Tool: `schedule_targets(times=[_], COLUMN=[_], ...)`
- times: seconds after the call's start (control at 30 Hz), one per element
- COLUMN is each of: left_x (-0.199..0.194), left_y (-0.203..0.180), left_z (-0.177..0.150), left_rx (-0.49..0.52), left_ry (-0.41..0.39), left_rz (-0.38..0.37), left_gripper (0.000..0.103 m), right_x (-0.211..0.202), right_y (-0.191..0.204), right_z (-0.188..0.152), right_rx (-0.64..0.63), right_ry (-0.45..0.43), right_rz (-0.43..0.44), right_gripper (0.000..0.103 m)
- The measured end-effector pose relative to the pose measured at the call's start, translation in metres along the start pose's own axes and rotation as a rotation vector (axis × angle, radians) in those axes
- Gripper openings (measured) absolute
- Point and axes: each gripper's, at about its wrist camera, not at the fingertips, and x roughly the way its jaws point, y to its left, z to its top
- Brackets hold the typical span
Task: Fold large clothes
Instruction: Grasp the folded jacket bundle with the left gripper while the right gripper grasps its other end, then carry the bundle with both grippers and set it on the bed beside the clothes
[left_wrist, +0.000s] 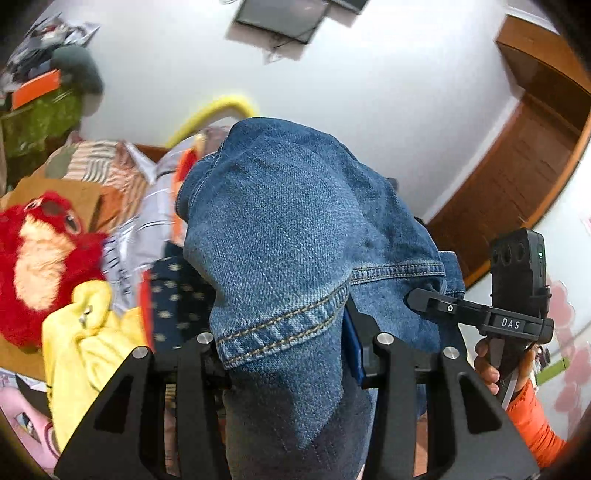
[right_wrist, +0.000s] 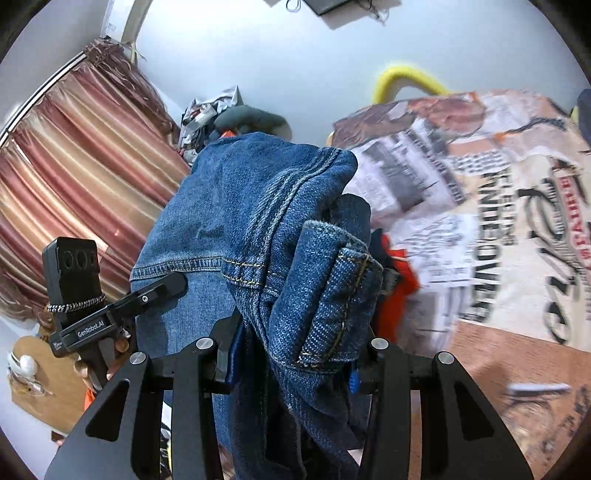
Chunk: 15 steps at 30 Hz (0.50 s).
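Observation:
A pair of blue denim jeans (left_wrist: 280, 221) hangs lifted in the air, bunched over both grippers. In the left wrist view my left gripper (left_wrist: 291, 354) is shut on a hemmed fold of the denim, and the cloth hides its fingertips. My right gripper (left_wrist: 424, 299), held by a hand in an orange sleeve, bites into the same jeans at the right. In the right wrist view the jeans (right_wrist: 236, 206) fill the middle, and my right gripper (right_wrist: 291, 362) is shut on a thick rolled seam. My left gripper (right_wrist: 173, 284) pinches the denim at the left.
A red plush toy (left_wrist: 40, 266), a yellow cloth (left_wrist: 85, 350) and a dark dotted cloth (left_wrist: 177, 302) lie heaped at the left. A printed sheet (right_wrist: 480, 206) covers the bed at the right. A striped curtain (right_wrist: 74, 155) and a wooden door (left_wrist: 517, 177) bound the room.

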Motion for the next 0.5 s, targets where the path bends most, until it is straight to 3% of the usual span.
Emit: schedule_targets(times=[0.2,0.33,0.5], left_x=[0.047,0.082,0.09], left_y=[0.066,0.102,0.111], left_z=[-0.007,-0.022,-0.03], left_rx=[-0.069,-0.121,-0.125], left_ry=[0.076,0.101,0.097], left_rz=[0.066,0.086,0.076], left_gripper=[0.045,0.055,0.064], right_x=[0.071,0.109,0.115], right_y=[-0.018,-0.047,-0.061], right_z=[-0.001,-0.006,-0.013], right_rx=[0.058,0.112,0.144], right_ry=[0.079,0.119,0.146], right_rz=[-0.004,-0.045,-0.043], right_gripper=[0.039,0.04,0.045])
